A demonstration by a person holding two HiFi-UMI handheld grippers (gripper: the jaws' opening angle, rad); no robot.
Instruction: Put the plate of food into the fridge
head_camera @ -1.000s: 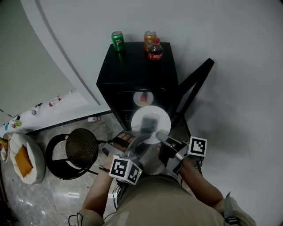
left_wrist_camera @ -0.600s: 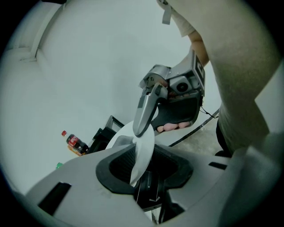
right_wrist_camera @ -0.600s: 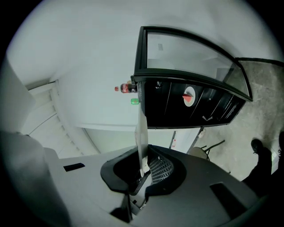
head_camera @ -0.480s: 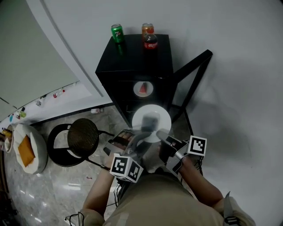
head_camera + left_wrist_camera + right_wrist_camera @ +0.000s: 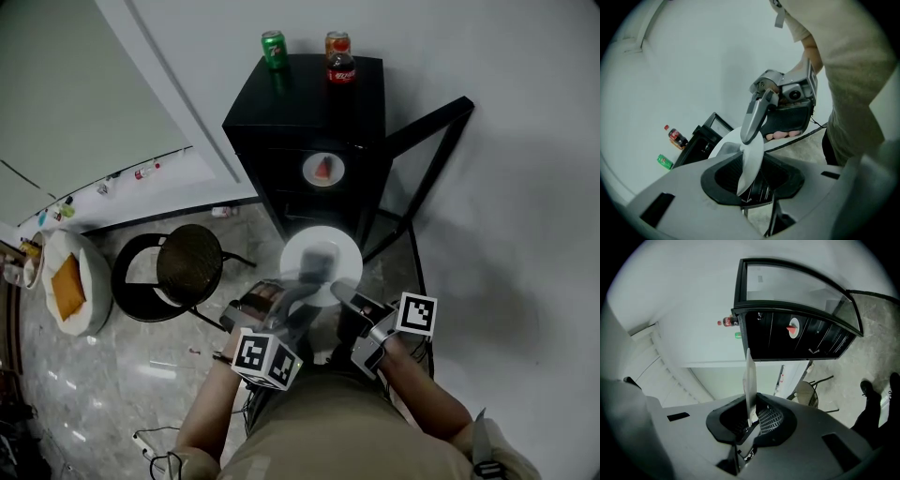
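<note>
Head view: a person stands before a black fridge (image 5: 309, 103) and carries a white plate (image 5: 322, 265) on two grippers. The fridge door (image 5: 427, 150) is swung open to the right of the jaws.
Step in hand: bringing the plate up to the fridge; judged from its place, it is not yet inside.
Plate's place: just ahead of both pairs of jaws, above the floor and short of the fridge mouth.
Left jaws: the left gripper (image 5: 298, 292) has the near-left rim between its jaws, which have just been opening. In the left gripper view a dark gap shows on each side of the rim, so this side looks released rather than clamped.
Right jaws: the right gripper (image 5: 343, 287) is clenched on the near-right rim, which the right gripper view shows edge-on against a pad.
Plate's attitude: face up and roughly level, its flat running on from the jaws toward the fridge. It is round, so it has no long axis.
Load: a grey, blurred lump sits on the plate; what it is cannot be told.
Ahead of the jaws: a second plate (image 5: 323, 170) with a red wedge shows in the fridge's dark front; which shelf it is on is unclear.
Next move: probably push the plate level into a free shelf, clear of the second plate and the door, with the right jaws bearing it.
</note>
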